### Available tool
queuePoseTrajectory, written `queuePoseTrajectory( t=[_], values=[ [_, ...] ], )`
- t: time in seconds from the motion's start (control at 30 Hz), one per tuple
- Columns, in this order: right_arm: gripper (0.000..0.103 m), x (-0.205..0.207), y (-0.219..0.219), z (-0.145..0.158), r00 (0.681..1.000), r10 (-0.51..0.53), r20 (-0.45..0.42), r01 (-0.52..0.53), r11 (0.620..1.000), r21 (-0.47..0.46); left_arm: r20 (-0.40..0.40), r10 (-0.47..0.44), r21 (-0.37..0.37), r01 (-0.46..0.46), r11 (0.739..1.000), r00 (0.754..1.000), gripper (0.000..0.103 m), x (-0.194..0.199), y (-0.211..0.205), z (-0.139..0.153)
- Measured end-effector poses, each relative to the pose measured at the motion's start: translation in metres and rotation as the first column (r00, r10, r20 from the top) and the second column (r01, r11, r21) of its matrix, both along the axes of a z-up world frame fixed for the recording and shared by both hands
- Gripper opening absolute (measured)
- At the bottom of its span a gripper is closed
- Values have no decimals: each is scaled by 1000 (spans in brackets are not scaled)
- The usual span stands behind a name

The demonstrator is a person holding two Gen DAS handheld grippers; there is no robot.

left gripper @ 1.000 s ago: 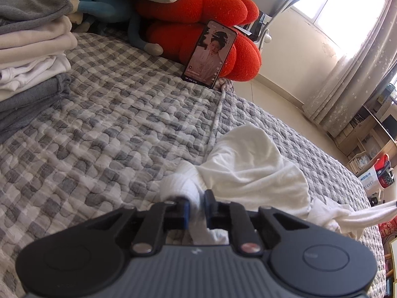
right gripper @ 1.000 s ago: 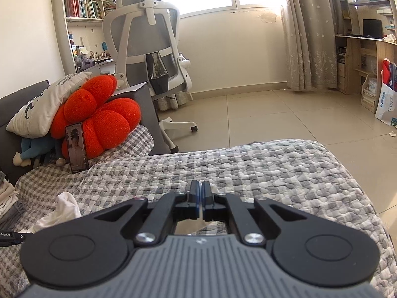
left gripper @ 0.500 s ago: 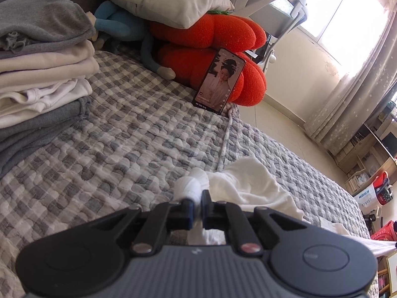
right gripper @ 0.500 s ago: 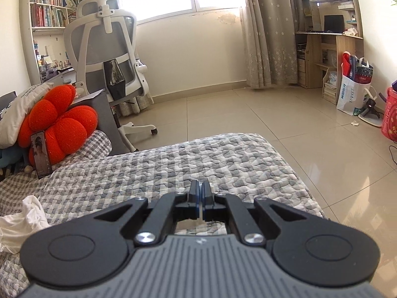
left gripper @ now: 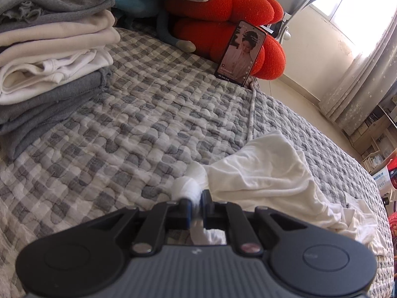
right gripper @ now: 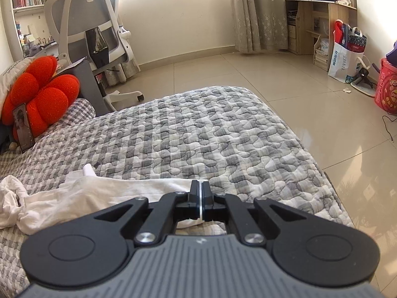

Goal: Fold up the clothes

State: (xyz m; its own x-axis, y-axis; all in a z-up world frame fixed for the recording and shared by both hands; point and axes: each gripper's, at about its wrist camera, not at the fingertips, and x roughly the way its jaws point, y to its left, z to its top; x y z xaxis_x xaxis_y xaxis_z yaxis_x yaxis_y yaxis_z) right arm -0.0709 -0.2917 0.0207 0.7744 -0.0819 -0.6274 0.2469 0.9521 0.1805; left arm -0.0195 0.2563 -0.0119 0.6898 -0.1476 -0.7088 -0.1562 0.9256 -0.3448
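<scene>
white garment point(left gripper: 268, 171) spread crumpled on quilt point(left gripper: 124, 129) | left gripper point(left gripper: 196, 202) jaws opening, bunched corner between them | right gripper point(right gripper: 200, 193) clamped on thin edge | judged light, limp, slippery; best taken at 2 corners

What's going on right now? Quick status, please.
Left gripper jaws opening, white cloth bunched between them. Right gripper shut on the white garment's edge. Garment crumpled on the bed, unfolded. Nothing in the way.
</scene>
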Motion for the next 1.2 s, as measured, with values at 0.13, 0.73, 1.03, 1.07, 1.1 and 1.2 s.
queuePoseTrajectory(
  t=[0.13,0.73,1.03,1.07,1.1,1.2],
  values=[
    [11,8,11,0,999,43,-10,-43,999,-4,10,-19,-4,19,1000,1000,42,1,-3,4],
    [43,76,120,12,899,437,6,-437,899,3,38,-72,107,67,992,997,56,6,-20,16],
    [43,113,188,12,782,623,-17,-622,782,28,47,-77,112,72,991,996,55,3,-15,17],
    [43,117,195,11,770,638,-20,-637,770,34,46,-73,108,68,992,996,55,3,-15,16],
    [43,122,202,10,758,652,-23,-651,758,39,46,-70,103,65,993,996,55,4,-14,15],
    [43,135,221,4,718,696,-27,-693,717,69,45,-62,98,57,994,997,55,5,-13,13]
  ],
)
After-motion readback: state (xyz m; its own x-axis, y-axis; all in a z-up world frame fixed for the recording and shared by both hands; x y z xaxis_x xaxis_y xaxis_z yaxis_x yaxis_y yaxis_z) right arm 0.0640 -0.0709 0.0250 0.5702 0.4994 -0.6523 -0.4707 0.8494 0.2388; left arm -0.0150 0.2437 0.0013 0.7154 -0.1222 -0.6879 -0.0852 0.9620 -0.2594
